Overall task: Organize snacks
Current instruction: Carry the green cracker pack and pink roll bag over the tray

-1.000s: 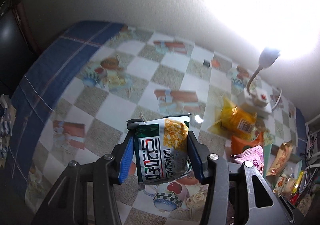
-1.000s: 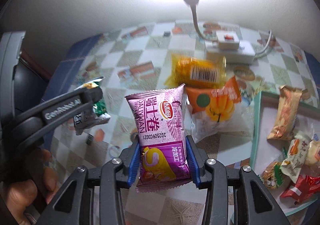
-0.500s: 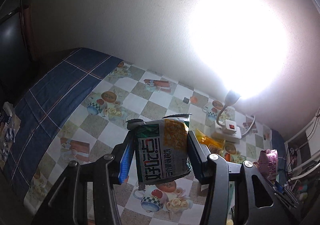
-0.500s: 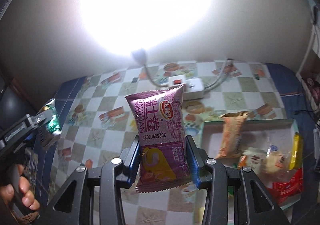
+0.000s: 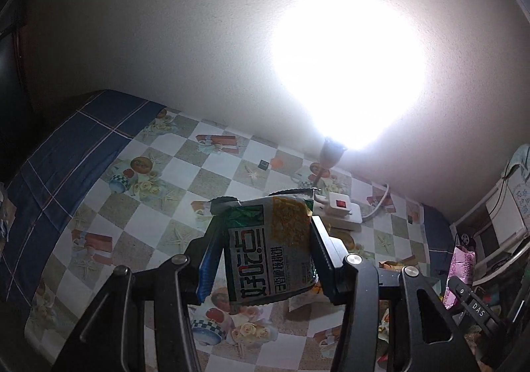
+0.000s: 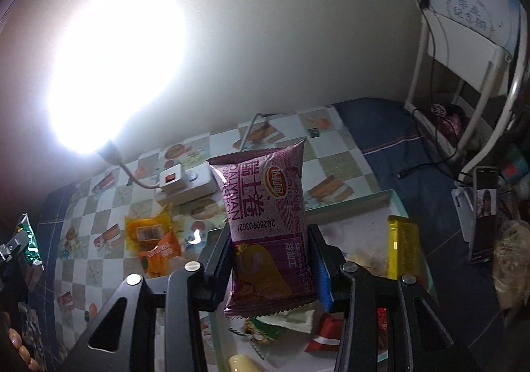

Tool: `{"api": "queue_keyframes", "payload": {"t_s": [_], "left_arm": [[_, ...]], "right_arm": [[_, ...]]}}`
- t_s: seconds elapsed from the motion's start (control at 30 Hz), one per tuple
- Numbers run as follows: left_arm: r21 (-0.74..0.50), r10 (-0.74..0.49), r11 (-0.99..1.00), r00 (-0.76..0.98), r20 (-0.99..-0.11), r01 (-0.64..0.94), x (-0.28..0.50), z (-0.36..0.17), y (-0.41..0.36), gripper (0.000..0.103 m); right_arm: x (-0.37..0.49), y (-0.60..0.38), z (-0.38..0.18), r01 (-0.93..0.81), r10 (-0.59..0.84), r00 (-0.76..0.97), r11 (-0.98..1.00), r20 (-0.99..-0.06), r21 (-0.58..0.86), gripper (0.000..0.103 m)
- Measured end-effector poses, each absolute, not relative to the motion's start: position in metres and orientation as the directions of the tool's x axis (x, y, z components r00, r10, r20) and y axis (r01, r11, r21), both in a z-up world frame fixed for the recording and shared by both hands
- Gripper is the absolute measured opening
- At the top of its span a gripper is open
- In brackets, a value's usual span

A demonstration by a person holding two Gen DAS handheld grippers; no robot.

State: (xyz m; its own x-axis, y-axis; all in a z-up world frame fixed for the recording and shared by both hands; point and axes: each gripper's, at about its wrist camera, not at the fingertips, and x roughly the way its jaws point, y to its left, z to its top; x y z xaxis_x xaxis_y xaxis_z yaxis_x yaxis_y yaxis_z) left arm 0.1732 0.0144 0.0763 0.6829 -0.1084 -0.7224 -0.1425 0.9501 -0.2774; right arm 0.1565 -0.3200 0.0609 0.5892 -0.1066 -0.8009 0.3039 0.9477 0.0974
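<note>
bench (image 6: pixel 99 206) with checked cloth, part cleared: two orange packets (image 6: pixel 152 239) lie loose on it near the white power strip (image 6: pixel 185 183). tray (image 6: pixel 351 203) at the bench's right end, already holding several snacks, among them a yellow packet (image 6: pixel 402 246) and a red one (image 6: pixel 326 329); its full contents are hidden behind the jaws. right hand-held gripper (image 6: pixel 270 259), clamped on the sides of a purple packet (image 6: pixel 268 223), above the tray and apparently about to deposit. left hand-held gripper (image 5: pixel 265 252), closed on a green-and-white packet (image 5: pixel 271 249), held above the bench, well apart from the tray. remaining, by estimate: both held packets and the two loose ones.
</note>
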Motion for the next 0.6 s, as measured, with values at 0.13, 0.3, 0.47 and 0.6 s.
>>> {"api": "queue_keyframes", "payload": {"t_s": [0.13,0.3,0.47,0.6], "left_arm": [[-0.276,-0.149,0.957,0.665,-0.732,-0.089,0.176,0.069,-0.018,0.052],[-0.234,-0.188,0.972,0.654,-0.733,0.016,0.173,0.065,-0.070,0.052],[-0.238,-0.256,0.965,0.606,-0.753,0.112,0.173,0.053,-0.115,0.052],[-0.222,-0.277,0.961,0.566,-0.776,0.166,0.173,0.041,-0.146,0.052]], "right_arm": [[0.148,-0.349,0.068,0.380,-0.184,0.589,0.923,-0.787,0.069,0.045],[0.137,-0.380,0.069,0.448,-0.234,0.582,0.892,-0.779,0.066,0.045],[0.131,-0.400,0.062,0.493,-0.266,0.559,0.868,-0.785,0.057,0.045],[0.128,-0.413,0.055,0.519,-0.278,0.544,0.853,-0.791,0.057,0.045]]}}
